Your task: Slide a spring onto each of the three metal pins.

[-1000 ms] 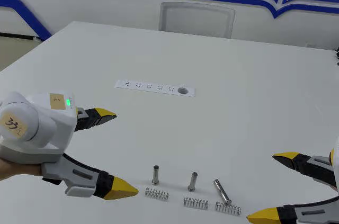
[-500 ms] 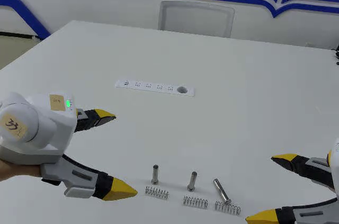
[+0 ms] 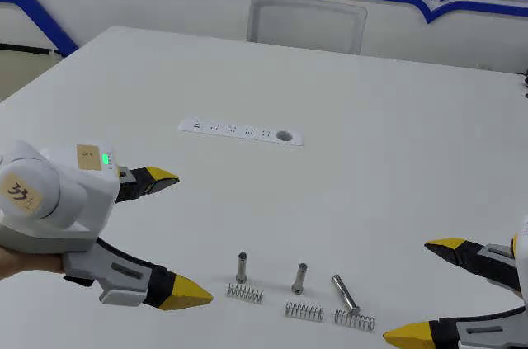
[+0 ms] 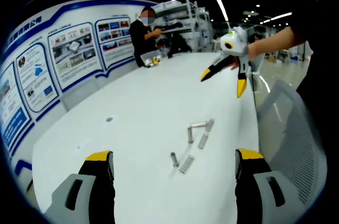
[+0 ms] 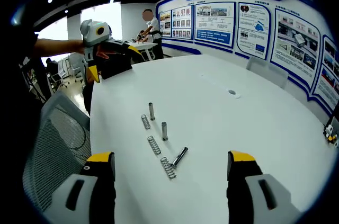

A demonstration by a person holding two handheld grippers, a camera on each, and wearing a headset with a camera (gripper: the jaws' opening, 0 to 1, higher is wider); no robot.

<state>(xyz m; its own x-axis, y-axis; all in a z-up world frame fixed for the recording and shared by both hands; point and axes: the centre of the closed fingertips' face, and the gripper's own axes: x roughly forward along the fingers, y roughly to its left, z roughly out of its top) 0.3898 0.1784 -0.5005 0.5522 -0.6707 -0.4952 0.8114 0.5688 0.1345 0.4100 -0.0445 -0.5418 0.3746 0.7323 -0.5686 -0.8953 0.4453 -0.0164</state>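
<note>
Two short metal pins (image 3: 242, 264) (image 3: 299, 276) stand upright near the front of the white table (image 3: 371, 159). A third pin (image 3: 345, 294) lies on its side to their right. A small spring lies in front of each: left spring (image 3: 244, 292), middle spring (image 3: 304, 311), right spring (image 3: 354, 320). My left gripper (image 3: 177, 233) hovers open to the left of the row, holding nothing. My right gripper (image 3: 425, 289) is open to the right of it, also holding nothing. The right gripper view has the pins (image 5: 164, 130) and springs (image 5: 154, 145) ahead of its yellow-tipped jaws.
A flush power-socket strip (image 3: 241, 131) sits in the middle of the table. A grey chair (image 3: 307, 25) stands at the far edge and a mesh chair (image 5: 53, 144) at the near edge. A person (image 4: 142, 33) works at another table far off.
</note>
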